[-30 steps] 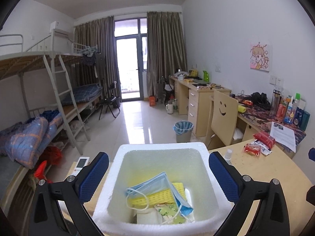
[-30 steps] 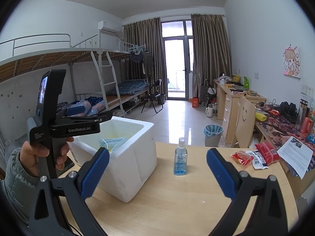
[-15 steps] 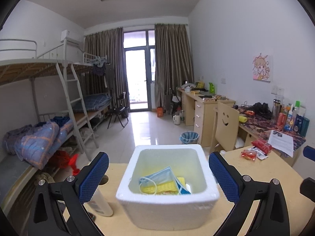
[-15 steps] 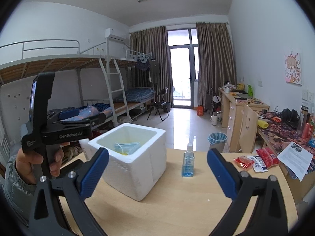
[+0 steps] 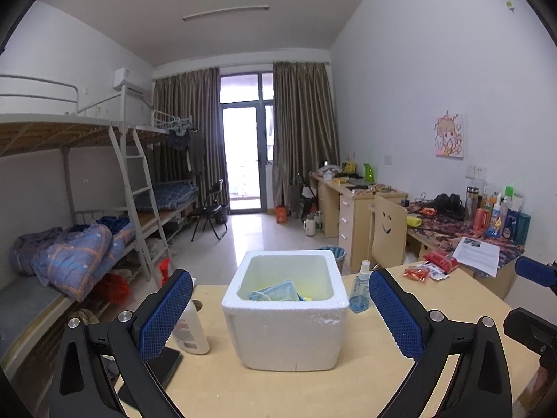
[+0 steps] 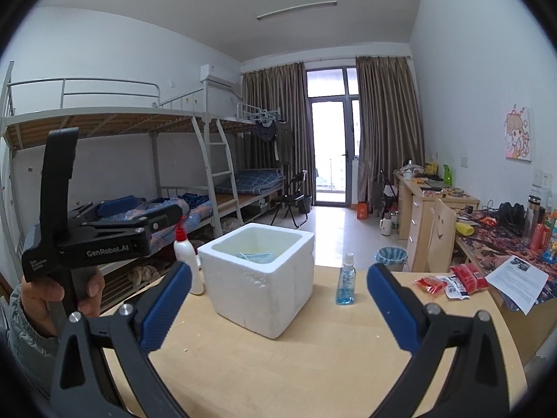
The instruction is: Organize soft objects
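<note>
A white foam box (image 5: 285, 327) stands on the light wooden table (image 5: 313, 393). Inside it lie a blue face mask (image 5: 276, 294) and something yellow, mostly hidden by the near wall. My left gripper (image 5: 279, 274) is open and empty, held back from the box on its near side. My right gripper (image 6: 279, 268) is also open and empty, and faces the box (image 6: 261, 278) from a little further right. In the right wrist view a hand (image 6: 52, 299) holds the left gripper (image 6: 104, 240) to the left of the box.
A blue spray bottle (image 6: 345, 284) stands right of the box. A white bottle with a red cap (image 6: 188, 261) stands left of it, next to a dark flat device (image 5: 163, 362). Red snack packets (image 6: 452, 280) and a printed sheet (image 6: 518, 277) lie at the table's far right.
Both grippers have drawn back from the box. The left one was right over its opening and now sees the whole box from a distance. Both stayed open and empty.
</note>
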A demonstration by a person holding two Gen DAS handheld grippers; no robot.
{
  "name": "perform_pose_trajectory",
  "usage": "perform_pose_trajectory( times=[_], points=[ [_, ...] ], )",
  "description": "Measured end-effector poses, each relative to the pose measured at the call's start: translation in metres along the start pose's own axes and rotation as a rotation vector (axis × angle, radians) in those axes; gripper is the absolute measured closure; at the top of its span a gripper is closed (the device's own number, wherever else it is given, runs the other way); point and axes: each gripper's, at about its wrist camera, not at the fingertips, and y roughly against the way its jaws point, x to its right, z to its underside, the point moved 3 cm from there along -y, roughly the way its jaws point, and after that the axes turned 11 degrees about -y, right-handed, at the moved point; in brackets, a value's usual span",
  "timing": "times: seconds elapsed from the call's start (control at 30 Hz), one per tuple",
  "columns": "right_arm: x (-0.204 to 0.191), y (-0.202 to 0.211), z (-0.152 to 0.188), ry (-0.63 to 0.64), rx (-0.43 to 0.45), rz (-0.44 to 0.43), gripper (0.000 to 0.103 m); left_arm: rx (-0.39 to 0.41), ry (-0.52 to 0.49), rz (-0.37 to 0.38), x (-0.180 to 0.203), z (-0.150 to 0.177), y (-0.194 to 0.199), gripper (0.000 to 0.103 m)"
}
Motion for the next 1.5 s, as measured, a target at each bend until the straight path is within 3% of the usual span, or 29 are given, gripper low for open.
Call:
perform_pose_trajectory(
  times=[0.53, 0.7, 1.17, 1.5],
  points=[
    [-0.023, 0.043, 0.027, 0.025, 0.061, 0.021, 0.001, 0.049, 0.037, -0.015, -0.002, 0.038, 0.070, 0.001],
    [-0.029, 0.046, 0.044, 0.025, 0.095, 0.028, 0.001, 0.079, 0.054, -0.072, 0.001, 0.062, 0.087, 0.001],
    [-0.025, 0.053, 0.093, 0.008, 0.088, 0.062, 0.001, 0.034, 0.050, -0.103, 0.008, 0.114, 0.086, 0.001],
    [-0.028, 0.060, 0.112, 0.001, 0.075, 0.077, 0.001, 0.032, 0.053, -0.068, 0.020, 0.127, 0.098, 0.001]
  ],
)
